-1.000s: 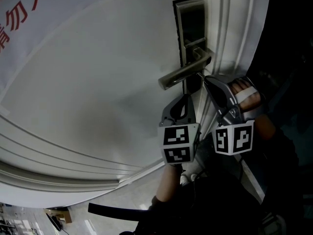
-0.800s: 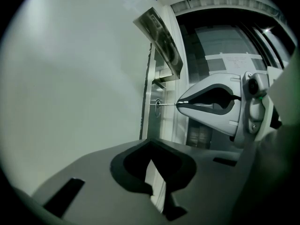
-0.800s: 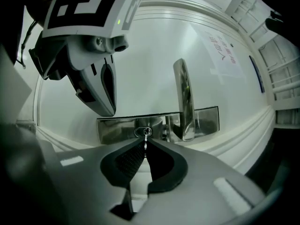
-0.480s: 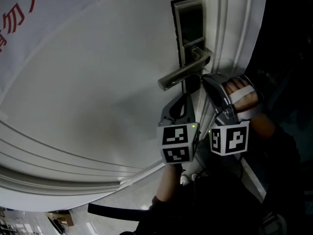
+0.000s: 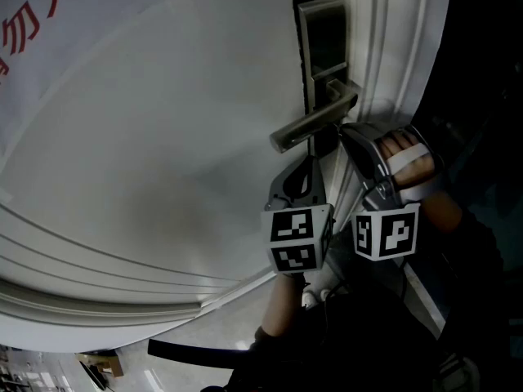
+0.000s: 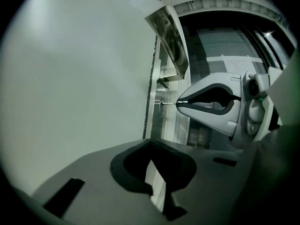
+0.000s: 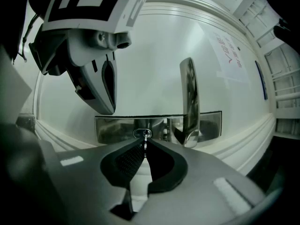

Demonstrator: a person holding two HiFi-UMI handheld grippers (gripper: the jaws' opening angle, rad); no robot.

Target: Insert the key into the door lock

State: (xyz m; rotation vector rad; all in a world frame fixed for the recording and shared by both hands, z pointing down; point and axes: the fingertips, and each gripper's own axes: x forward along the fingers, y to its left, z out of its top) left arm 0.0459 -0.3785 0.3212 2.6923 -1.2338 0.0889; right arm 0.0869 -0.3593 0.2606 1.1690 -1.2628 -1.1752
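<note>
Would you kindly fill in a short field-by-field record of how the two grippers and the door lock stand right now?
door: white panel door
lock plate: metal lock plate near the door's edge
lever handle: metal lever handle on the lock plate
keyhole: keyhole beside the lever handle
right gripper: right gripper, fingers shut on the key
key: key with its tip at the keyhole; depth cannot be told
left gripper: left gripper, fingers together, holding nothing, beside the right gripper
</note>
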